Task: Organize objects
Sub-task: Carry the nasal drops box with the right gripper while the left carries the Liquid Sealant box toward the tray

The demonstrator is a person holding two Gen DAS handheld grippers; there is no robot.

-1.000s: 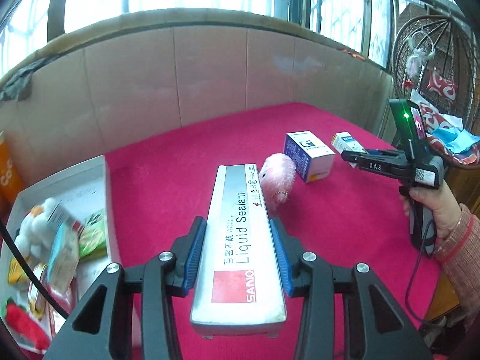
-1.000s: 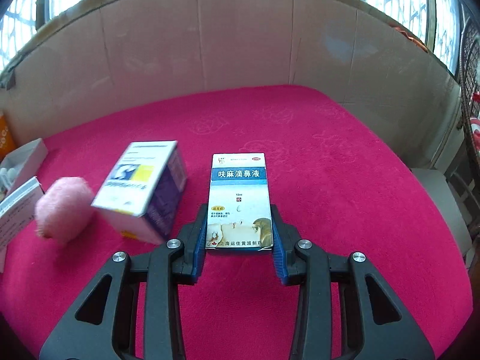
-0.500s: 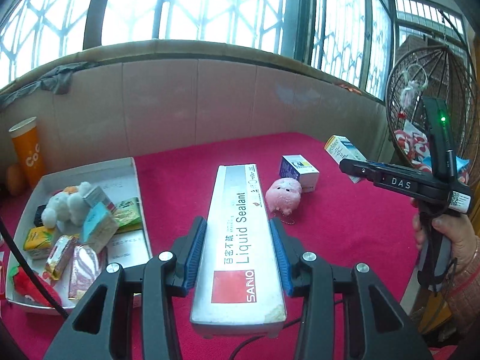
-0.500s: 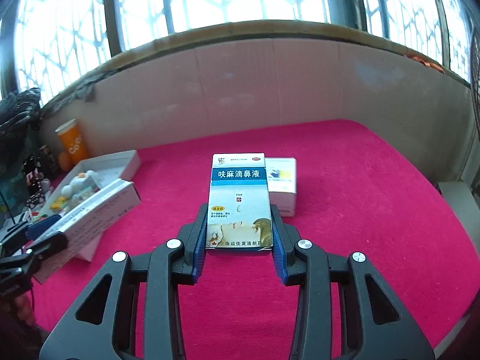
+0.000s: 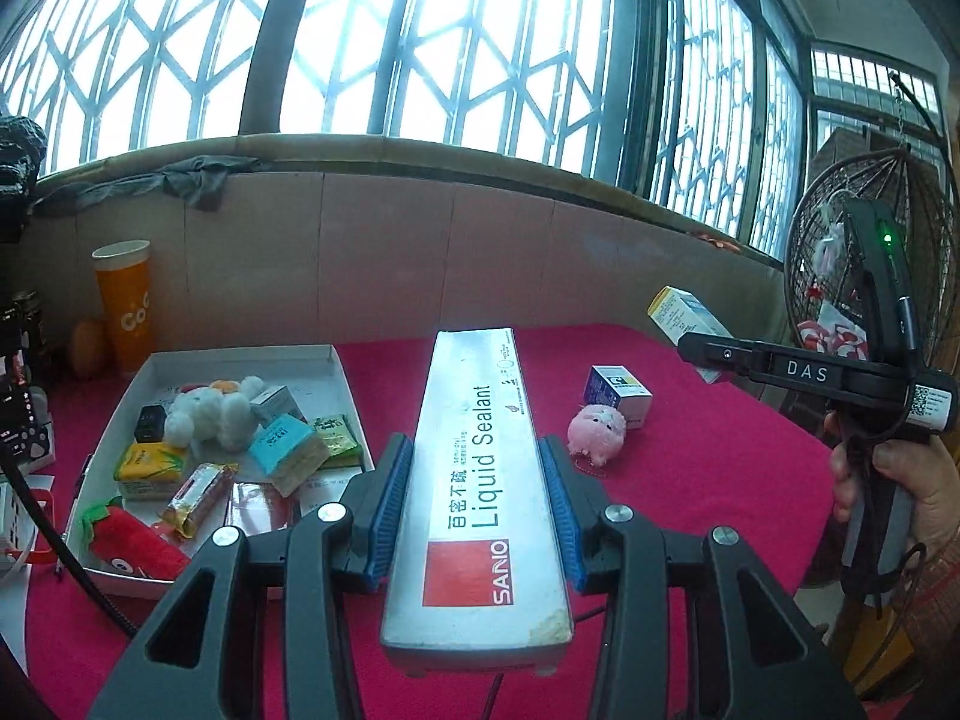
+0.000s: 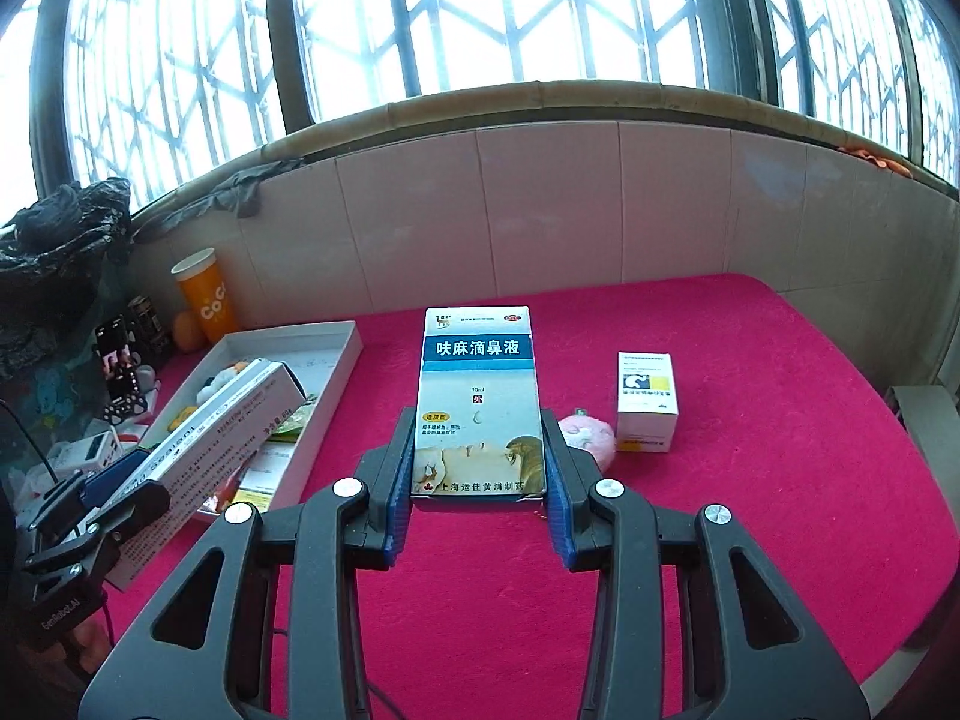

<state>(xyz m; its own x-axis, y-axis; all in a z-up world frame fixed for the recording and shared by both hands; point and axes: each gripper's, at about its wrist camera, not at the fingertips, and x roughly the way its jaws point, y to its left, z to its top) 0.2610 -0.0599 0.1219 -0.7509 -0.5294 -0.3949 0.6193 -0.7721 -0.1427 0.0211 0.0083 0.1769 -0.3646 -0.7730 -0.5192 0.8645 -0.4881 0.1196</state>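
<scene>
- The long Liquid Sealant box (image 5: 477, 474) is clamped between the blue pads of the left gripper (image 5: 477, 501) and held above the red tablecloth (image 5: 690, 480).
- The nasal drops box (image 6: 477, 402) is gripped lengthwise by the right gripper (image 6: 478, 480), also off the cloth.
- A white tray (image 5: 336, 360) filled with snacks and plush toys is seen at the left.
- A pink plush pig (image 5: 596, 429) is seen just beside a small white-and-purple box (image 5: 618, 393), right of the tray.

We see a silver sealant box (image 5: 477, 468) with a red square, a blue-and-white nasal drops box (image 6: 478, 402), a pink plush pig (image 5: 596, 427), a magenta desk (image 6: 750, 450), an orange cup (image 5: 125, 306) and blue-padded black fingers (image 5: 387, 498).
</scene>
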